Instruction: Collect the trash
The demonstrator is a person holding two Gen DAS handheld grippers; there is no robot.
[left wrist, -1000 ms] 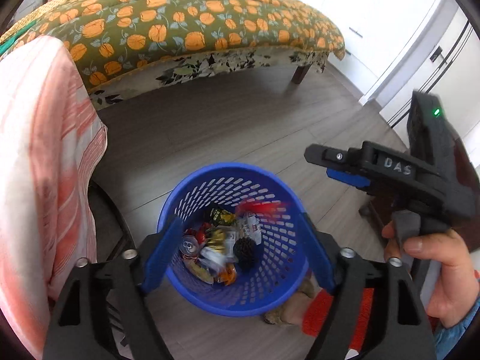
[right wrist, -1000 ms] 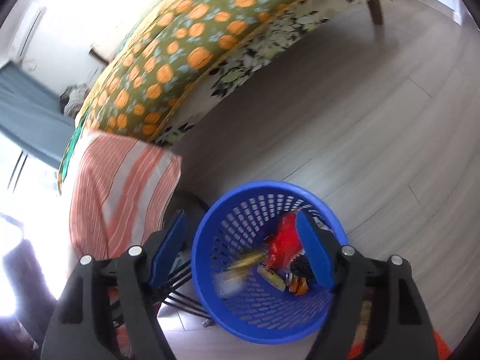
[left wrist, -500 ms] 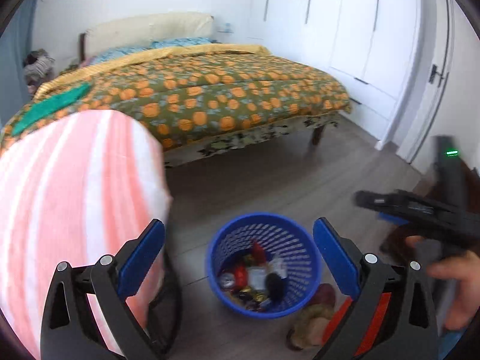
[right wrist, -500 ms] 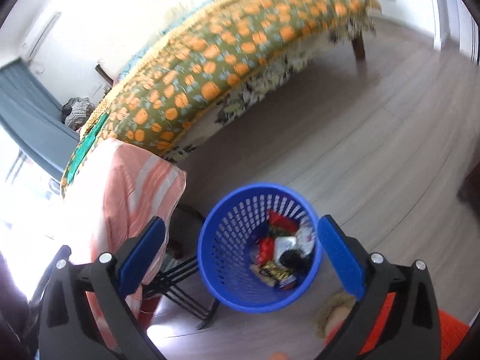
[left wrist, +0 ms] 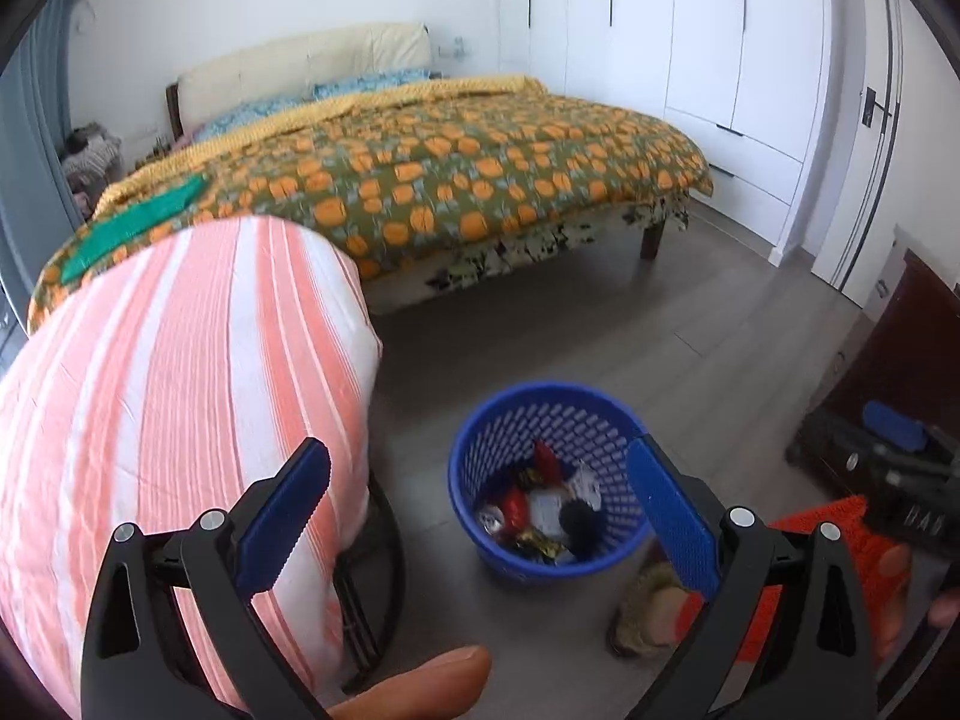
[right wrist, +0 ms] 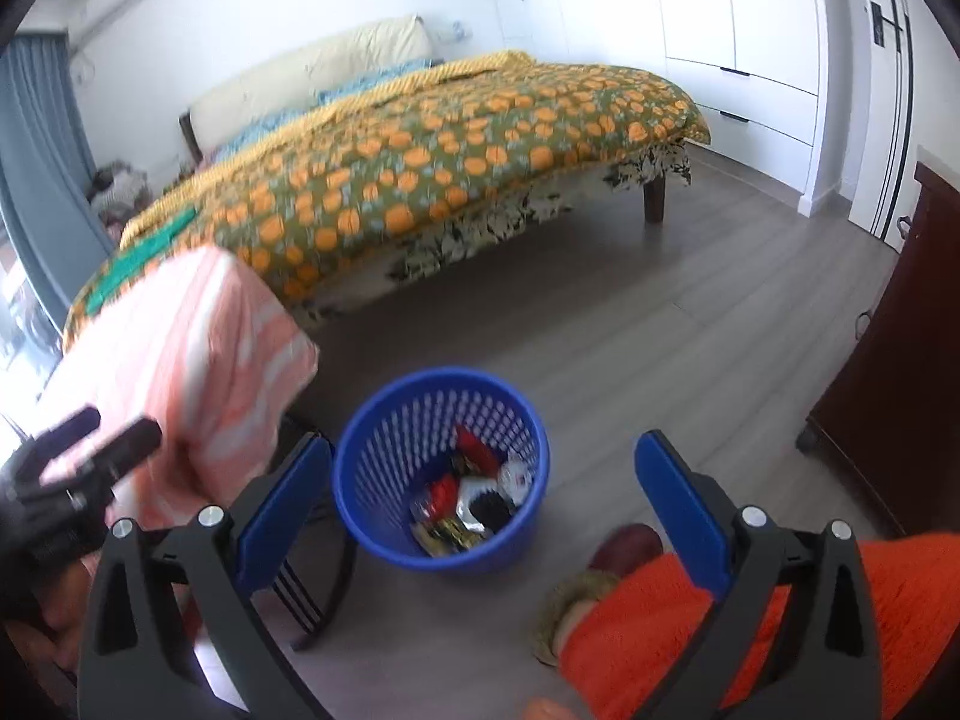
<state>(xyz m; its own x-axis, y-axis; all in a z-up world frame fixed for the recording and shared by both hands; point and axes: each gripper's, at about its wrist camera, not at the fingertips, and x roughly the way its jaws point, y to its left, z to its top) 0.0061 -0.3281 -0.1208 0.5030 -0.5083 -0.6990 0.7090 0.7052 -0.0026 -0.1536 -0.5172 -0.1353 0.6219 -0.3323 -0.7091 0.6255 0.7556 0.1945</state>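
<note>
Blue basket upright on grey wood floor, mouth up, long axis vertical, trash heaped inside. Left hand-held gripper and right hand-held gripper above it, jaws just opened wide, nothing between. Bed, white wardrobe beyond; striped cloth beside basket.

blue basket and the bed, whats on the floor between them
Nothing: in both wrist views bare grey floor separates the blue basket from the bed.
</note>
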